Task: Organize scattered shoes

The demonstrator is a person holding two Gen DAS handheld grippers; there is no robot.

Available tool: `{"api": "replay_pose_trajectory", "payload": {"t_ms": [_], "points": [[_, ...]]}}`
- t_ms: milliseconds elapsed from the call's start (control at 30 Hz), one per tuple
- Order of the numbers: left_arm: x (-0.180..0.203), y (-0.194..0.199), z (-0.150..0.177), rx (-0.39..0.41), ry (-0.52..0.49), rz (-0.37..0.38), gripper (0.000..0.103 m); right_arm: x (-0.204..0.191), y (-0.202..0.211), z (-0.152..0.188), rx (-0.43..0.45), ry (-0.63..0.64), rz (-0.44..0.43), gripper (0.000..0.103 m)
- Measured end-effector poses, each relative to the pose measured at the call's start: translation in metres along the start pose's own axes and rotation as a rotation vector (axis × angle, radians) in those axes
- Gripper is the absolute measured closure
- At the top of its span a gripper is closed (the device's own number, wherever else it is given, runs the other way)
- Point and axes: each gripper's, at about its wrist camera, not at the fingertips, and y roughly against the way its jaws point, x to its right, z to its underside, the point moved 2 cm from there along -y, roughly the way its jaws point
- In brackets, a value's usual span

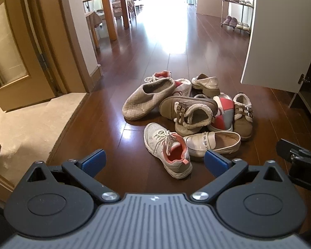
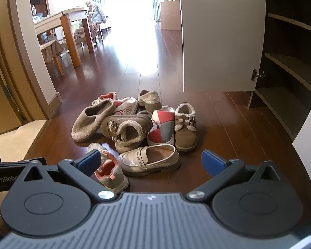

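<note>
Both grippers hung spread and empty over the floor, the left gripper (image 1: 154, 161) and right gripper (image 2: 151, 161) facing the heap of shoes (image 1: 188, 112), piled together near the open cabinet (image 2: 290, 62) with its bare shelves. By the look of it, a pick was being lined up: the white sneaker (image 1: 168, 149) and cream loafer (image 2: 149, 158) lay nearest, clear of the tangle.

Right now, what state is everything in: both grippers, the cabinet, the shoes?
Left gripper: open, empty.
Right gripper: open, empty.
Cabinet door: swung open.
Cabinet shelves: bare where visible.
Shoe pile: heaped on the floor.
White sneaker: upright, beside the pile.
</note>
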Motion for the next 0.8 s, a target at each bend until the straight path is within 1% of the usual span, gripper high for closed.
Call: {"api": "replay_pose_trajectory", "payload": {"t_ms": [33,100,133,200,267,333,367,467,533,600,667,700,767,800], "points": [[0.000,0.006,-0.003,-0.001,0.001,-0.012,0.001,0.000,0.005,-0.005,0.011,0.008,-0.004,0.001],[-0.003,0.028,-0.009,0.027,0.027,-0.017,0.001,0.001,0.021,-0.021,0.062,0.025,-0.014,0.001],[-0.004,0.039,-0.012,0.042,0.040,-0.019,0.001,0.004,0.032,-0.032,0.101,0.027,-0.015,0.001],[-0.009,0.060,-0.018,0.092,0.034,0.009,0.001,0.013,0.057,-0.058,0.185,0.030,-0.019,0.001],[-0.010,0.069,-0.025,0.126,0.013,-0.007,0.001,0.024,0.081,-0.087,0.277,0.050,-0.020,0.001],[-0.009,0.070,-0.035,0.151,-0.012,-0.020,0.001,0.036,0.098,-0.115,0.366,0.081,0.009,0.001],[-0.008,0.066,-0.040,0.151,-0.020,-0.010,0.001,0.041,0.103,-0.128,0.399,0.088,0.032,0.001],[-0.003,0.054,-0.057,0.151,-0.046,0.022,0.001,0.059,0.107,-0.156,0.442,0.088,0.045,0.001],[0.000,0.046,-0.068,0.151,-0.063,0.044,0.001,0.067,0.086,-0.166,0.407,0.095,0.041,0.001],[0.012,0.026,-0.080,0.140,-0.095,0.063,0.001,0.076,0.065,-0.177,0.370,0.103,0.036,0.001],[0.018,0.006,-0.087,0.132,-0.119,0.052,0.001,0.079,0.043,-0.182,0.340,0.117,0.043,0.001],[0.025,-0.004,-0.089,0.124,-0.130,0.039,0.001,0.082,0.011,-0.187,0.281,0.129,0.056,0.001],[0.045,-0.026,-0.085,0.097,-0.159,0.021,0.001,0.081,-0.021,-0.187,0.233,0.128,0.057,0.001],[0.052,-0.037,-0.084,0.081,-0.174,0.022,0.001,0.086,-0.044,-0.186,0.195,0.122,0.053,0.001]]}}
